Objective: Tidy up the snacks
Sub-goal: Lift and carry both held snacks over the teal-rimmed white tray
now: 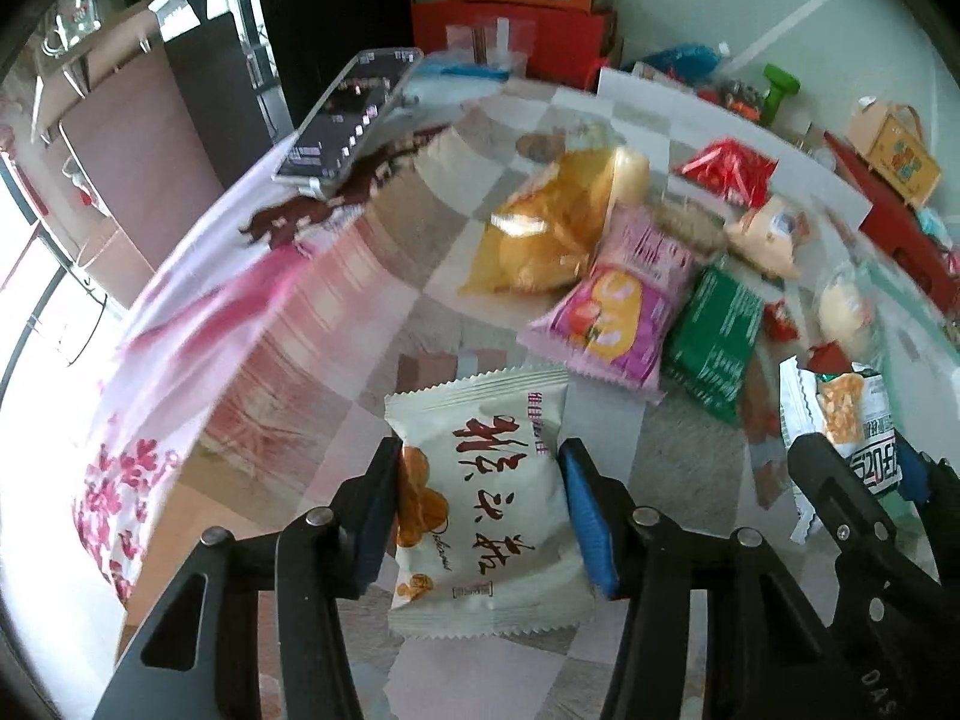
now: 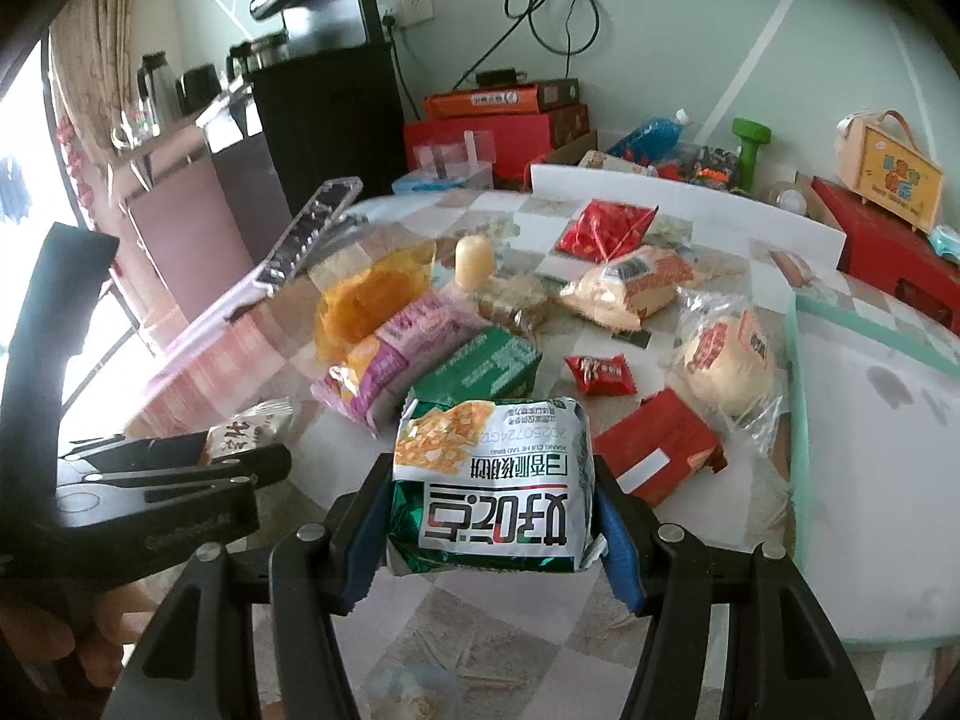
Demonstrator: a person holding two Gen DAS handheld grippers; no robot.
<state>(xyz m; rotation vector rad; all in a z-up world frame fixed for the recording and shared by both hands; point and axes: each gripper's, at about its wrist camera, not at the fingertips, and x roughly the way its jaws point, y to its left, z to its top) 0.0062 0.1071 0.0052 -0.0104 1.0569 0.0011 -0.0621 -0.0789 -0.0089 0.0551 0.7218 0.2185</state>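
My left gripper is shut on a cream snack packet with red characters, held above the checkered tablecloth. My right gripper is shut on a green and white cracker pack, held above the table. The right gripper also shows at the right edge of the left wrist view, with the cracker pack in it. The left gripper shows at the left of the right wrist view, with the cream packet in it. A pile of snacks lies ahead on the table.
The pile holds a yellow bag, a pink pack, a green pack, red packs, a bun in clear wrap. A teal-edged white tray lies at the right. Red boxes stand behind.
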